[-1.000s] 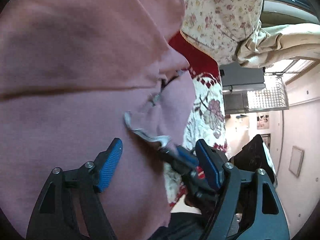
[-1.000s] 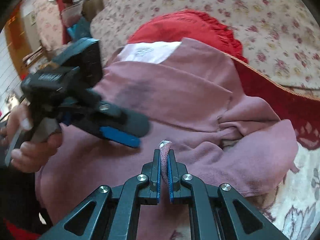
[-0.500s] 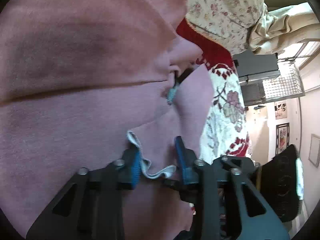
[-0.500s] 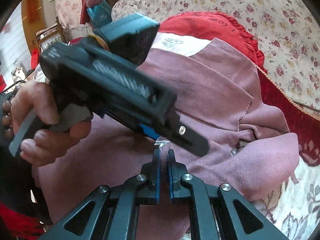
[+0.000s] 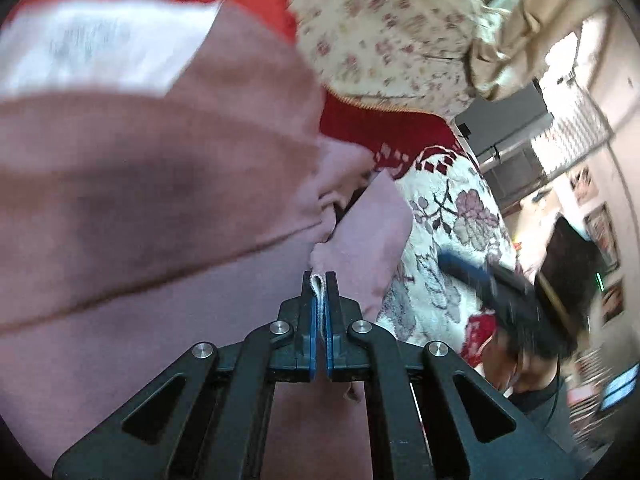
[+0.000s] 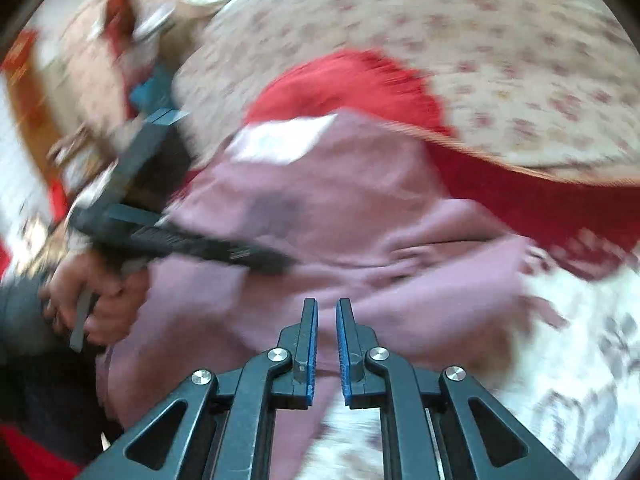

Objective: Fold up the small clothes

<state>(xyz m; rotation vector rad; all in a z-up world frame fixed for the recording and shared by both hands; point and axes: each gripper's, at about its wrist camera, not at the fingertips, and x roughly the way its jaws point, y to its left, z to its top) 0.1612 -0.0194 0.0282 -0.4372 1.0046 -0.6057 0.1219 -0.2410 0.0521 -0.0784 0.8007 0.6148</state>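
A mauve garment (image 5: pixel 160 208) lies spread over a bed, across a cream bedspread with a red and floral pattern (image 5: pixel 452 216). Beyond it sit a red cloth (image 6: pixel 348 80) and a pale cushion with small pink flowers (image 6: pixel 500 60). A white patch (image 5: pixel 100 44) shows at the garment's far end.

The left gripper (image 5: pixel 319 280) has its blue-lined jaws pressed nearly together on a folded edge of the mauve garment, whose whitish hem sticks out between the tips. In the right wrist view this same gripper reaches in from the left over the fabric, gripped by the person's bare hand (image 6: pixel 96 300).

The right gripper (image 6: pixel 327 308) hovers low over the near part of the garment, its jaws a narrow gap apart with nothing between them. In the left wrist view it appears as a blurred dark shape with a blue pad, off to the right above the bedspread.

Both views are smeared by motion blur.
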